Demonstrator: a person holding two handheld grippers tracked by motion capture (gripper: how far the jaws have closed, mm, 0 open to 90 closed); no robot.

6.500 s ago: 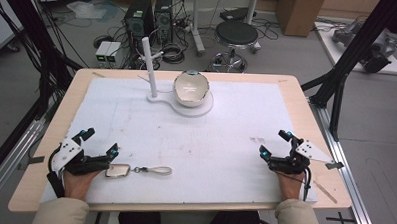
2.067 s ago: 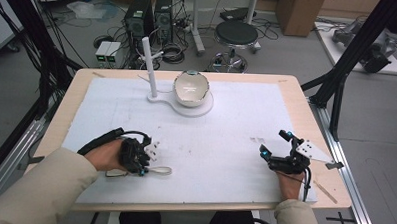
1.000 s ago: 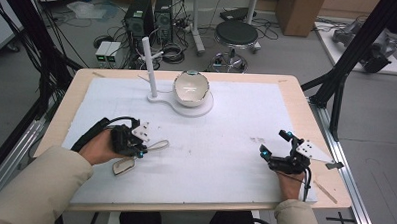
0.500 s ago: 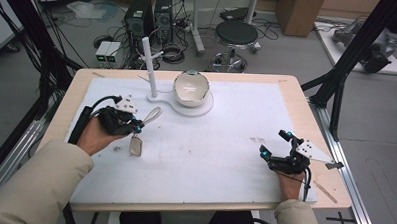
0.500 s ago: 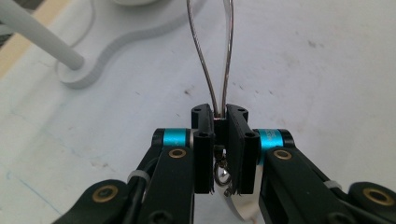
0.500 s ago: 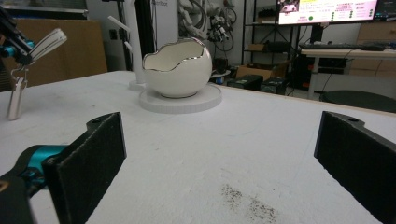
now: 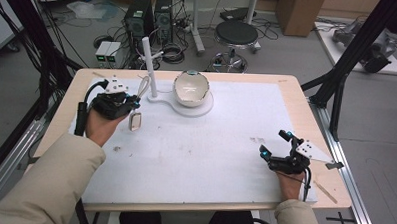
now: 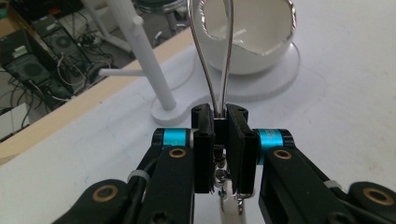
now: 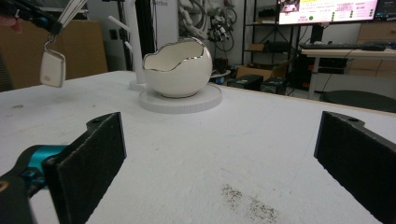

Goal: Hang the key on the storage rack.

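Left gripper [image 7: 129, 102] raised over the far-left part of the desk [image 7: 297, 103], jaws closed tight on the base of a thin wire loop [image 8: 214, 56]. The loop rises ahead of the jaws toward the white post [image 7: 148, 65]; in the left gripper view the post stands ahead and to the left, close by. A small white tag [image 7: 135, 121] hangs below the left gripper, clear of the white mat [image 7: 195, 147]. The egg-shaped white bowl [image 7: 191, 87] sits on its round base just beyond and to the right of that gripper.

Right gripper [image 7: 277, 148] rests at the near-right of the desk, jaws spread wide, nothing between them. Bowl well ahead of it; dark specks [image 9: 247, 203] on the mat just in front.
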